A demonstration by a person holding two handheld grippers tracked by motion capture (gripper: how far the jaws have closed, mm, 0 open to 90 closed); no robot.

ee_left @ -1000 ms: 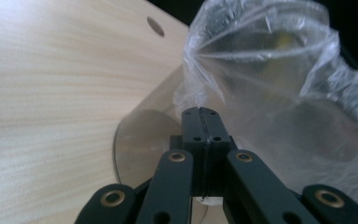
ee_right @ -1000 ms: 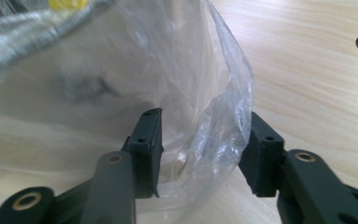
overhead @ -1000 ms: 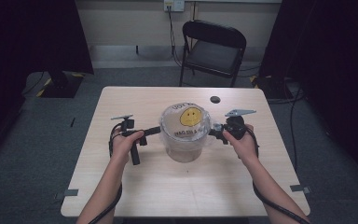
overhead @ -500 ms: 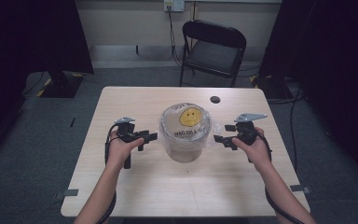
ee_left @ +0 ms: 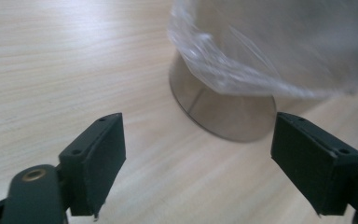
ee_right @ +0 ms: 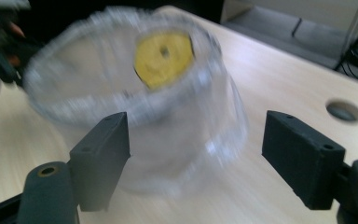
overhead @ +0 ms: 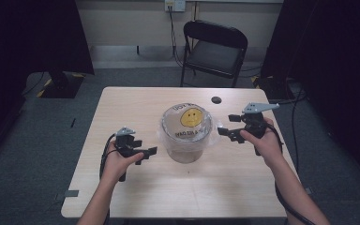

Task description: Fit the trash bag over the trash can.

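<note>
High view: a clear bin (overhead: 186, 133), lined with a plastic bag (overhead: 209, 136) folded over its rim and showing a yellow smiley face, stands upright at the middle of the pale wooden worktop (overhead: 122, 197). The left tongs (overhead: 146, 154) and right tongs (overhead: 226, 132) flank it, both apart from it; their jaws have just been opening, with nothing between them. Bare wood lies on every side out to the edges. A small dark disc (overhead: 216, 100) sits near the far edge; beyond it stands a black folding chair (overhead: 214, 49) on grey floor.

Left gripper view: the left tongs (ee_left: 198, 154) are spread wide over bare wood; the bin's base (ee_left: 223, 109) stands ahead, with the bag (ee_left: 270, 51) hanging over it.

Right gripper view: the right tongs (ee_right: 196, 158) are spread wide; the blurred bin (ee_right: 140, 102) lies just beyond them, and the disc (ee_right: 344, 111) farther right.
</note>
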